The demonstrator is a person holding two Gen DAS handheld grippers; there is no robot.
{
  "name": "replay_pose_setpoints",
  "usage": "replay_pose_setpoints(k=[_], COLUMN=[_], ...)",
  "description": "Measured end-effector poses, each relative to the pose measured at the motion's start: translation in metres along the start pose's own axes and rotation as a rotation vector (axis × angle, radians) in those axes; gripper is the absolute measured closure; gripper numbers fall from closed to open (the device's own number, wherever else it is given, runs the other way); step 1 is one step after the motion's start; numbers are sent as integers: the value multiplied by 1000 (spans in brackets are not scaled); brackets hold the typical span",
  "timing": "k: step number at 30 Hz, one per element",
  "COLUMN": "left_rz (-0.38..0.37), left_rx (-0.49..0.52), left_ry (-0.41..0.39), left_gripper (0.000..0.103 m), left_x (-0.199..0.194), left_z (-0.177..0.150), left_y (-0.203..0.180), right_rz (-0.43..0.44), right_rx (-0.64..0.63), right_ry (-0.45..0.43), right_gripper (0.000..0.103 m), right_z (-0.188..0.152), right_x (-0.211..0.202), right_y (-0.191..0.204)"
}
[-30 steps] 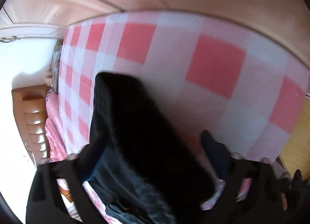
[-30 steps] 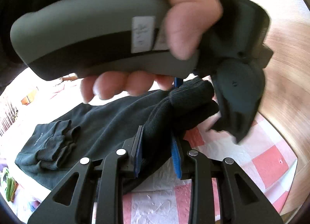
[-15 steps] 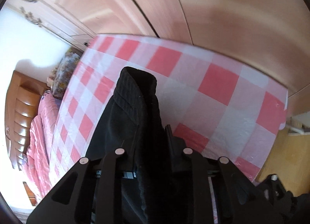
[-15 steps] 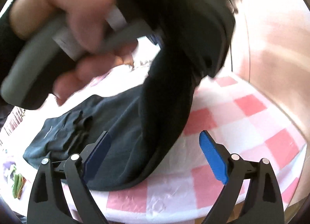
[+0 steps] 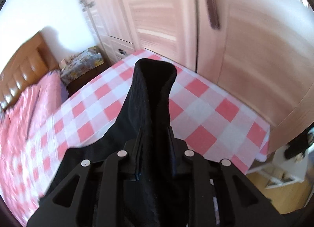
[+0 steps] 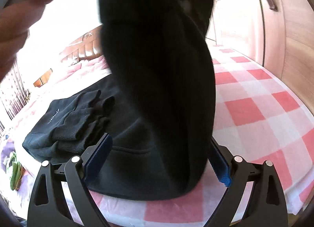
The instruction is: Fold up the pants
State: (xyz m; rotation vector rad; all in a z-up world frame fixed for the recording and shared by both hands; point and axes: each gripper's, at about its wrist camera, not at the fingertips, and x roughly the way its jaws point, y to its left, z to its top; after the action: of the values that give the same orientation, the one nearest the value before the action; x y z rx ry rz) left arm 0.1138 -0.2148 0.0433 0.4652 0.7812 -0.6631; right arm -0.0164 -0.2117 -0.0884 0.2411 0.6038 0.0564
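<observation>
Gripping a bunched fold of the black pants (image 5: 151, 97), the left gripper (image 5: 155, 138) holds the ribbed cuff end raised above the checked bed cover (image 5: 206, 113); its jaws are closing on the cloth. The right gripper (image 6: 159, 158) stands released, blue pads (image 6: 98, 154) wide apart, with hanging fabric passing between them untouched by either pad. The rest of the pants lies flat on the near left part of the bed, cuffs bunched on top. A blurred hand (image 6: 17, 26) shows at far left. Wooden wardrobe doors (image 5: 245, 30) stand beyond the bed.
</observation>
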Motion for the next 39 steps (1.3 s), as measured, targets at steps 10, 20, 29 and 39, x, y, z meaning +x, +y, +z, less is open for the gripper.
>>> replay_pose_setpoints(k=[10, 20, 29, 39], left_rz=[-121, -279, -434, -561], left_rx=[-279, -631, -791, -800], left_ry=[-110, -97, -114, -108], left_gripper=[95, 101, 40, 16], left_x=[-73, -57, -29, -24], left_z=[-81, -197, -236, -230], left_y=[116, 213, 236, 215], right_rz=[-9, -137, -238, -226], right_rx=[-72, -209, -377, -517], right_ry=[48, 10, -89, -141], right_gripper=[13, 13, 13, 14], right_z=[-2, -2, -2, -10], right_x=[18, 19, 10, 11], right_y=[37, 58, 84, 96])
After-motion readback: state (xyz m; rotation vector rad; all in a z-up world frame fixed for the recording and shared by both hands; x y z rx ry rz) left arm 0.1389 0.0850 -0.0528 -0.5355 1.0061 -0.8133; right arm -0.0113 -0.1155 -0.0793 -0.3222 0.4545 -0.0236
